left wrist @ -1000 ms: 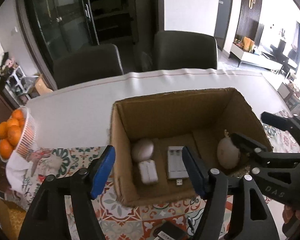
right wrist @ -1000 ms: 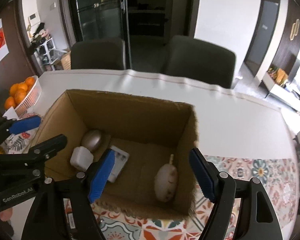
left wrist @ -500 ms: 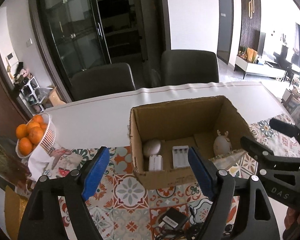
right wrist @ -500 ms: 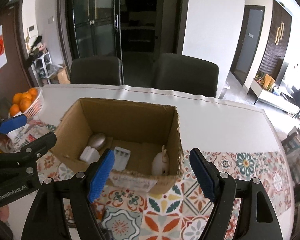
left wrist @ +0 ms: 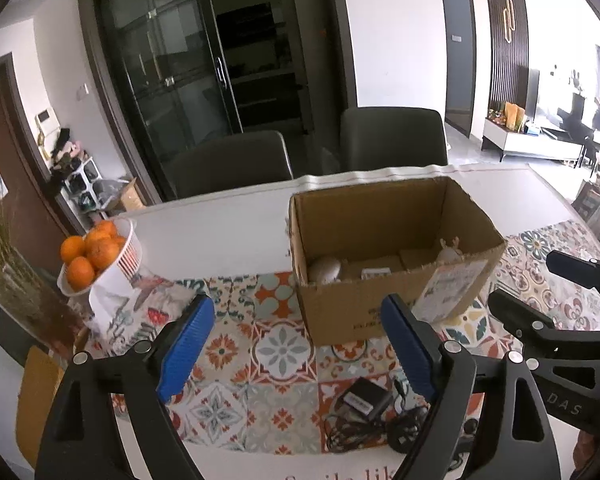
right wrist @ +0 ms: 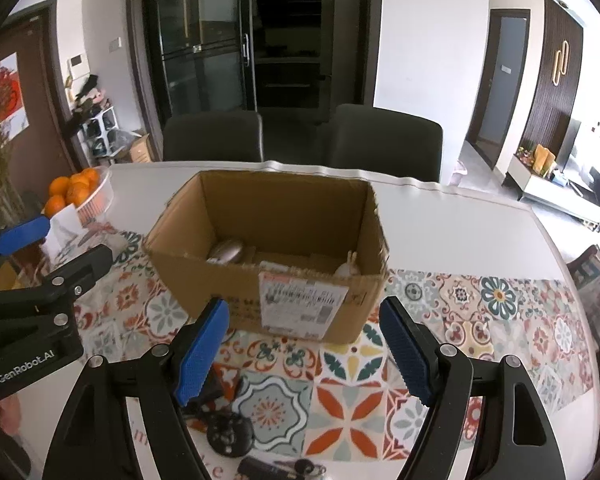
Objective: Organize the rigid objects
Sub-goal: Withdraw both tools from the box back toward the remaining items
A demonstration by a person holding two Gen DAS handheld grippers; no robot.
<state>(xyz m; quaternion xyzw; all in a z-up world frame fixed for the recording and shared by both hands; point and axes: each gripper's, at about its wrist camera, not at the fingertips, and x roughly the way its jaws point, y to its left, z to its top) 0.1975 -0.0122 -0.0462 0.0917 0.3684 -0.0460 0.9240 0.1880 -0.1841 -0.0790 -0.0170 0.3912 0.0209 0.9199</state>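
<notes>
A cardboard box (left wrist: 380, 312) (right wrist: 228, 280) stands open on the patterned cloth. Inside it lie a grey oval mouse (left wrist: 325, 270) (right wrist: 226, 250), a white charger (left wrist: 376, 272) and a white antlered figurine (left wrist: 448, 252) (right wrist: 348, 268). A black power adapter (left wrist: 364, 398) with coiled cable (right wrist: 230, 434) lies in front of the box, with a key bunch (right wrist: 284, 470) nearer still. My left gripper (left wrist: 296, 304) hovers short of the box, its jaws opening with nothing between them. My right gripper (right wrist: 303, 308) is open and empty beside it.
A white bowl of oranges (left wrist: 100, 256) (right wrist: 76, 192) and a glass vase of dry stems (left wrist: 4, 264) stand at the left. Two dark chairs (left wrist: 228, 160) (left wrist: 392, 136) are at the table's far edge. Bare white tabletop (left wrist: 220, 232) lies behind the box.
Both grippers drew back and rose from over the box to in front of it. The left jaws widened. The adapter, cable and keys came into view.
</notes>
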